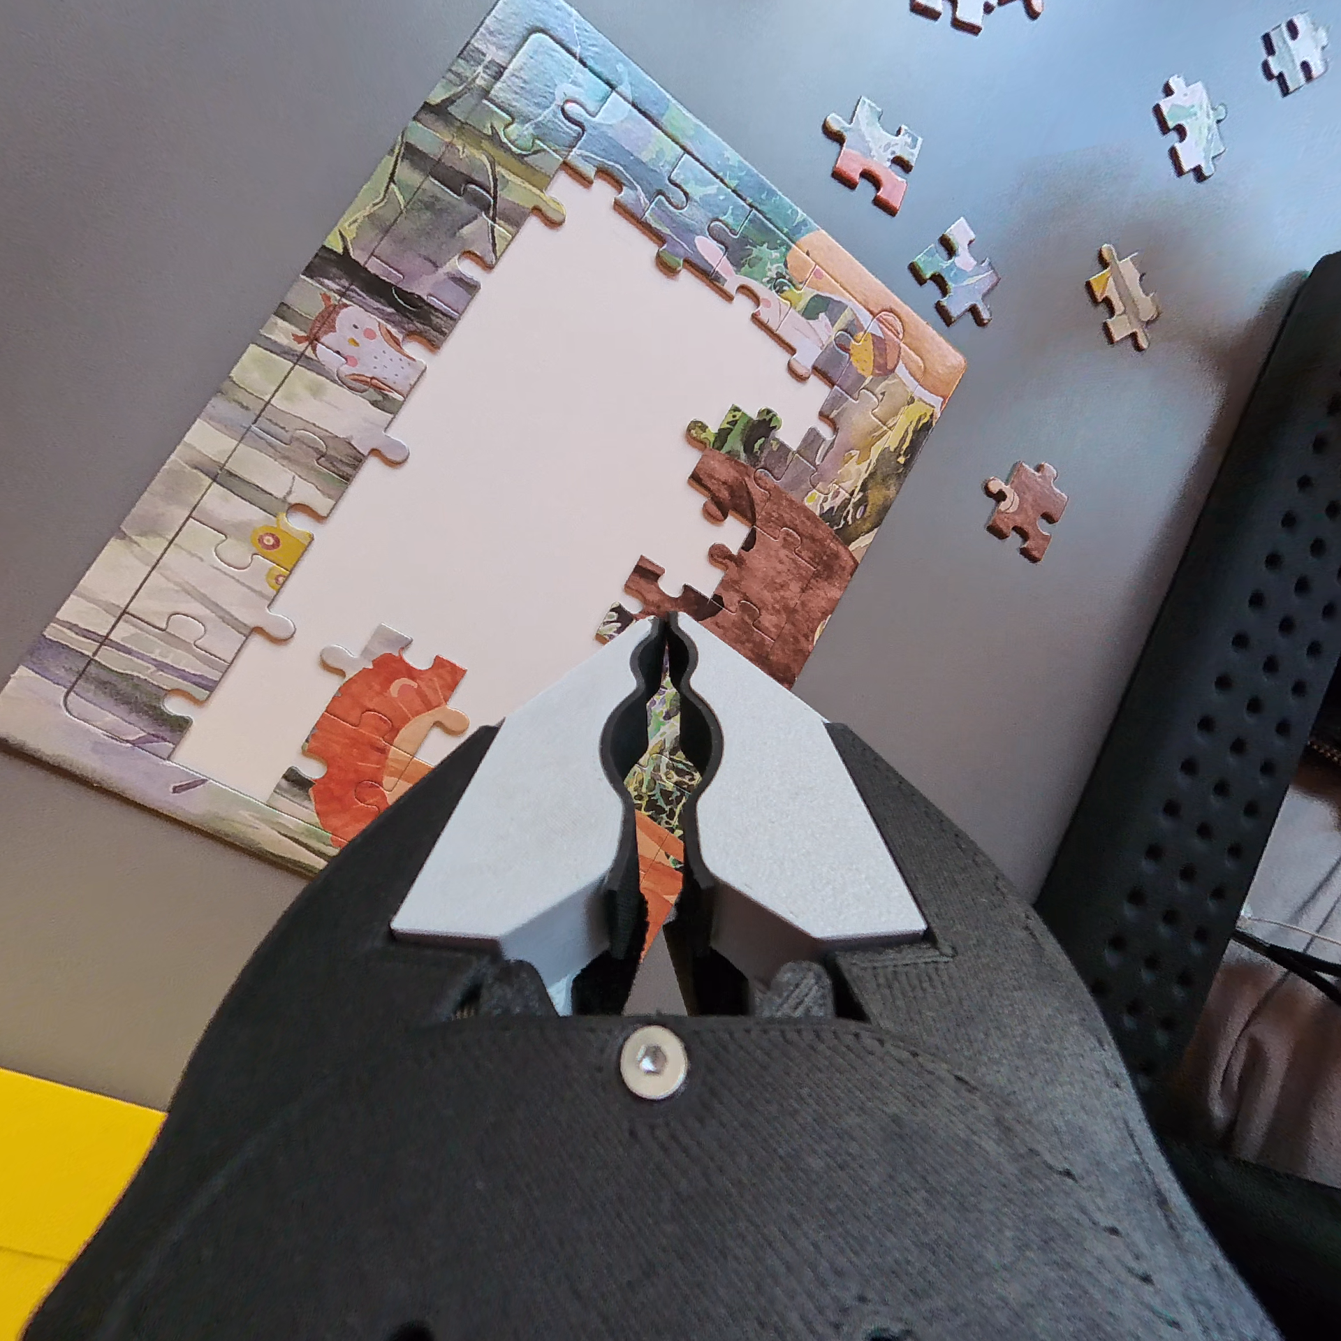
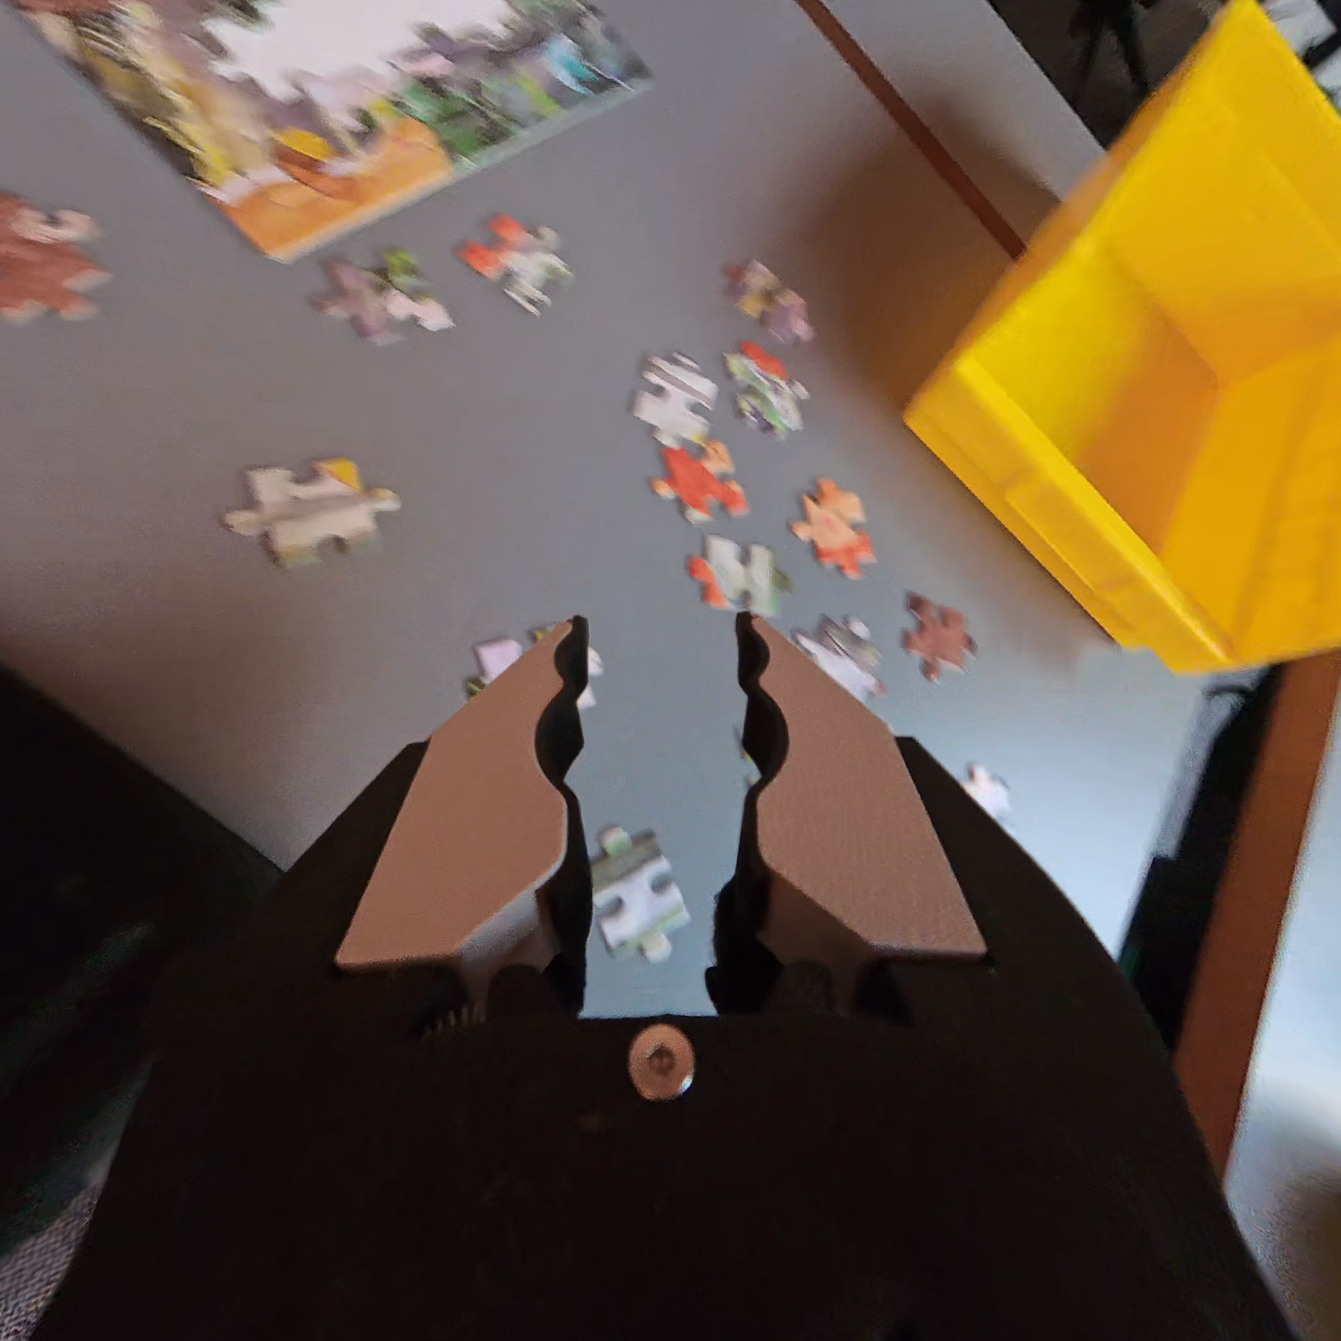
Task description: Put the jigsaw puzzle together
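A grey bench (image 1: 1016, 450) carries the jigsaw puzzle (image 1: 508, 406) — border pieced, white middle bare. My left tongs (image 1: 666, 625) hover over its near edge, pinched together with nothing between them. My right tongs (image 2: 657, 628) are spread apart, empty, above loose pieces (image 2: 696, 479) — a yellow bin (image 2: 1175, 406) beside them.

Matt grey table (image 1: 1088, 450), glossy yellow plastic bin (image 2: 1132, 406), cardboard puzzle pcs (image 1: 874, 152).

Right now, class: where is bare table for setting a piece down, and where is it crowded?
Free: the grey table between the puzzle board and the lone pale piece. Crowded: the loose pieces beside the yellow bin.
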